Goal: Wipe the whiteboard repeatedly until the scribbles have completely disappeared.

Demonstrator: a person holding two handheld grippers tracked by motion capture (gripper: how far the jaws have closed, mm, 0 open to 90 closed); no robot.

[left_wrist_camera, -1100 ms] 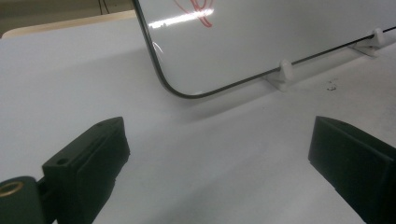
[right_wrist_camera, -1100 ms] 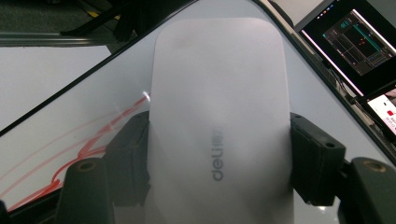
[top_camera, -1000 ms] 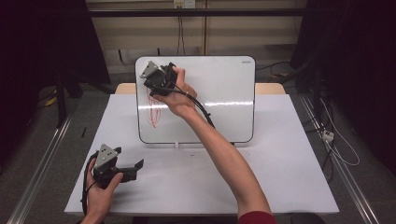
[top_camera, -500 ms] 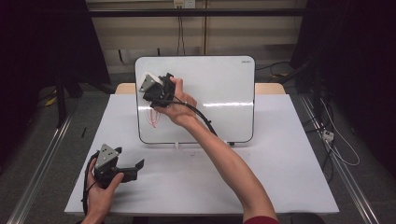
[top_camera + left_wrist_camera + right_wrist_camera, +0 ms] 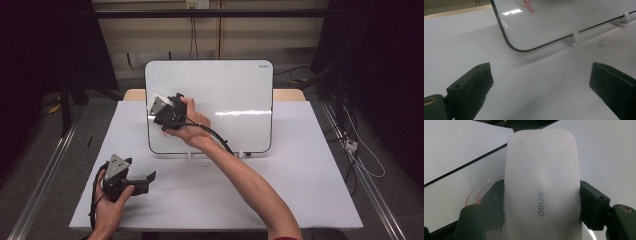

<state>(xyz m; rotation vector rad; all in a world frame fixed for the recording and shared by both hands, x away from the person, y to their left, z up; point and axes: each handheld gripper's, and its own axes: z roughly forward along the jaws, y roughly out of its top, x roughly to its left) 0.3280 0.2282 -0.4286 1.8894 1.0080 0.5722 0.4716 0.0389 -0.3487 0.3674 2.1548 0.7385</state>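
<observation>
Right gripper point(image 5: 159, 114) at left part of upright white rounded-corner whiteboard point(image 5: 225, 90), black jaws clamped on sides of white oblong plastic eraser point(image 5: 542, 187). Eraser flat side faces board surface, over faint red marker loops point(image 5: 480, 191). Board stands on small white clip feet point(image 5: 574, 38) on white tabletop point(image 5: 300, 190). Left gripper point(image 5: 142, 181) low over table near front-left, jaws spread wide, nothing between them.

"deli" in grey on the white eraser point(image 5: 541, 187).
</observation>
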